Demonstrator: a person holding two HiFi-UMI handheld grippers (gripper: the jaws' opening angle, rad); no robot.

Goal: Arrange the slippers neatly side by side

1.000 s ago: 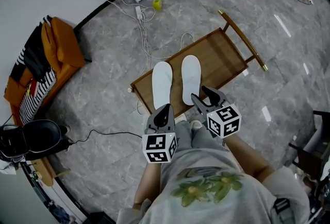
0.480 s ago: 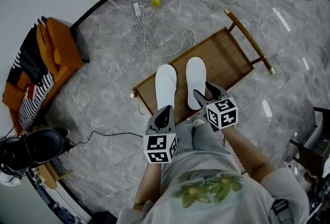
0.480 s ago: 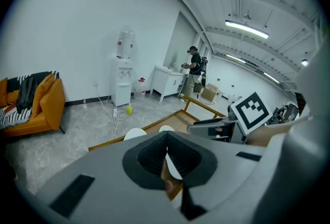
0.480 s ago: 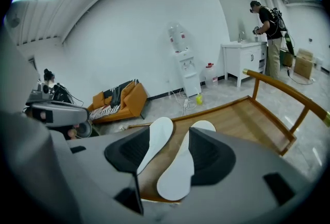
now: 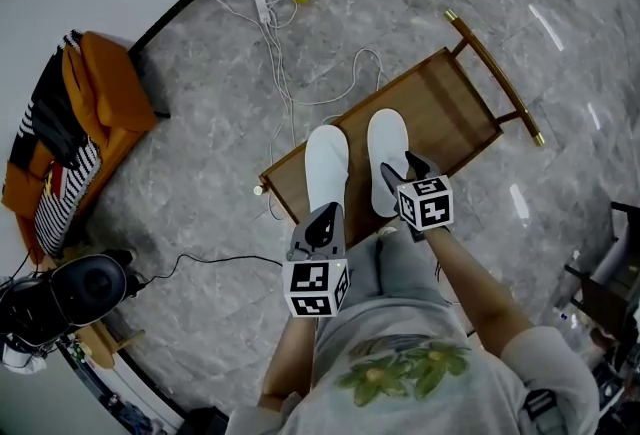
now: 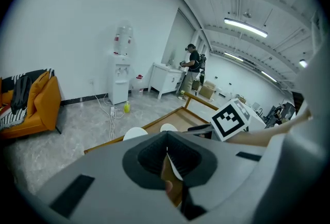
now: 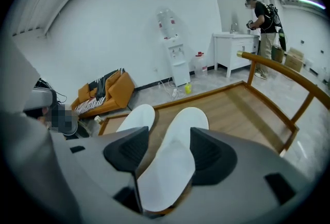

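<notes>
Right tool [image 7: 167, 153] widening round slipper [image 7: 183, 125], flat, white

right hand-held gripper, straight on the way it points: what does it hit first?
The right slipper, most likely: it lies dead ahead between the jaws of the hand-held gripper, which have just been opening and don't press it. Gap unclear.

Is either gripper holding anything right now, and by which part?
Nothing is held. The right gripper has just been opening its jaws; the right slipper shows between them, not gripped. The left gripper is shut and empty.
</notes>
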